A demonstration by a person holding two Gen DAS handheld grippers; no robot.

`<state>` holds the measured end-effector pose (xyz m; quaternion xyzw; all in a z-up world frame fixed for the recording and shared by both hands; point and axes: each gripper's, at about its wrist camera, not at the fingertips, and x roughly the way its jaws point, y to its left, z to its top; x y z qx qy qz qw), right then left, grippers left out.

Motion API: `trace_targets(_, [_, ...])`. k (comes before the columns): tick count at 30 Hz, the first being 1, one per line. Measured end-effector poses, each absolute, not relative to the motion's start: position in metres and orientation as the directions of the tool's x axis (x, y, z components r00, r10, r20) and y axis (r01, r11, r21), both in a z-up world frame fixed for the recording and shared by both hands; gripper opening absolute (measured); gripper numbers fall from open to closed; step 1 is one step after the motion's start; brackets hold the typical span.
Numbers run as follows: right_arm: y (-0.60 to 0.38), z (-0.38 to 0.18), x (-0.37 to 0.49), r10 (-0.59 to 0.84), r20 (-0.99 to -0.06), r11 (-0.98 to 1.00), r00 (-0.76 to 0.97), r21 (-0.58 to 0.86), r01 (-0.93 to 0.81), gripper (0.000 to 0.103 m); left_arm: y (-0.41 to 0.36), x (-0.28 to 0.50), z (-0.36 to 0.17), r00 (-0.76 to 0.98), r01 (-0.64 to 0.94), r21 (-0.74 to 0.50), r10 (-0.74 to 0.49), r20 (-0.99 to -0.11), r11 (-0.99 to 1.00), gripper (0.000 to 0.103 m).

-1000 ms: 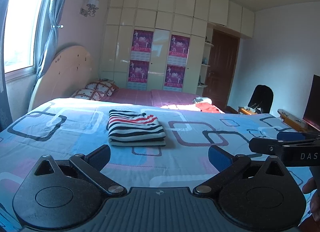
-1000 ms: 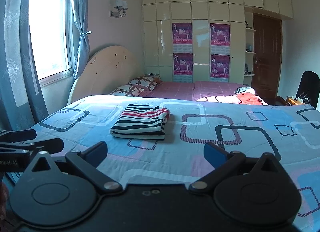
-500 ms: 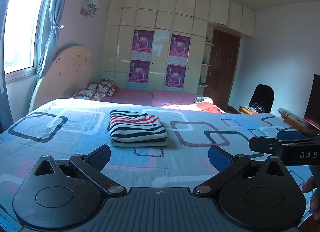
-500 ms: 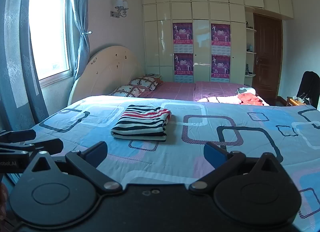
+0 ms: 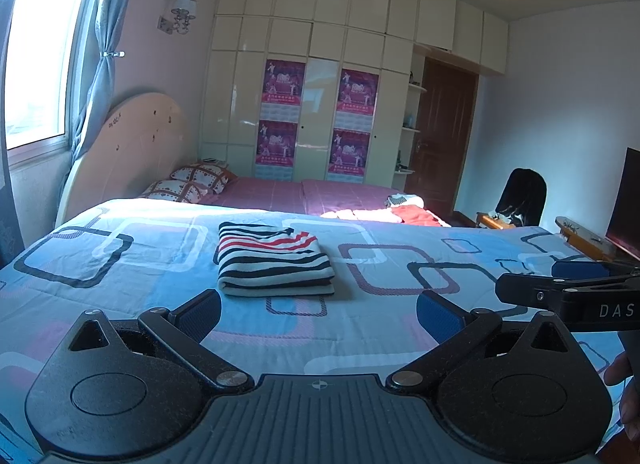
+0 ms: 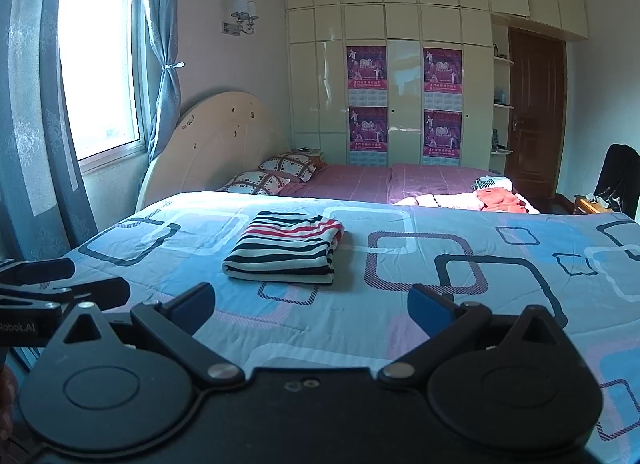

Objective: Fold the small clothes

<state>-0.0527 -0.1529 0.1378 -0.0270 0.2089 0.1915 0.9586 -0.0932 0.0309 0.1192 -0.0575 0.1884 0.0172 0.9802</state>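
A small striped garment point(image 5: 274, 260), black, white and red, lies folded into a neat rectangle on the blue patterned bedspread point(image 5: 120, 264); it also shows in the right wrist view point(image 6: 286, 250). My left gripper point(image 5: 318, 314) is open and empty, held back from the garment near the bed's front edge. My right gripper point(image 6: 312, 310) is open and empty, also short of the garment. Each gripper shows from the side in the other's view: the right one point(image 5: 568, 288) and the left one point(image 6: 60, 284).
More clothes, red and white, lie in a loose pile point(image 6: 494, 197) at the far right of the bed. Pillows point(image 6: 276, 173) and a headboard point(image 6: 212, 147) are at the far left. A wardrobe, a door and a chair point(image 5: 520, 197) stand beyond.
Both views have shifted slightly, so the garment sits a little further right in frame. The garment itself has not moved and both grippers stay open.
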Motion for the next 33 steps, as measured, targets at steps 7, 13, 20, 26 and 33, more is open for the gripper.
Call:
trace_targets(7, [-0.1508,0.1389,-0.0498,0.36,-0.412,0.923,0.837,0.028,-0.383,0.103,0.0335,-0.0908,0.1208,0.929,-0.056,-0.105,0.014,-0.37,0.993,0.103])
trace_targets(13, [-0.1491,0.1402,-0.0479,0.361,-0.411,0.923,0.838,0.026,-0.384,0.103,0.0346,-0.0907,0.121,0.929,-0.053,-0.104,0.011,-0.371,0.993,0.103])
trace_targets(20, [-0.1496,0.1399,-0.0469,0.36,-0.413,0.923,0.837,0.023,-0.385,0.103,0.034,-0.0892,0.1208,0.928,-0.05,-0.104,0.008,-0.371,0.993,0.103])
trace_targets(26, [-0.1512,0.1395,-0.047,0.36,-0.41,0.923,0.838,0.025,-0.385,0.103,0.0315,-0.0881,0.1205,0.928,-0.05,-0.099,0.01,-0.372,0.994,0.103])
trace_targets(33, [-0.1512,0.1391,-0.0469,0.361,-0.412,0.922,0.837,0.025,-0.385,0.103,0.0291,-0.086,0.1213,0.929,-0.049,-0.095,0.01,-0.371,0.994,0.103])
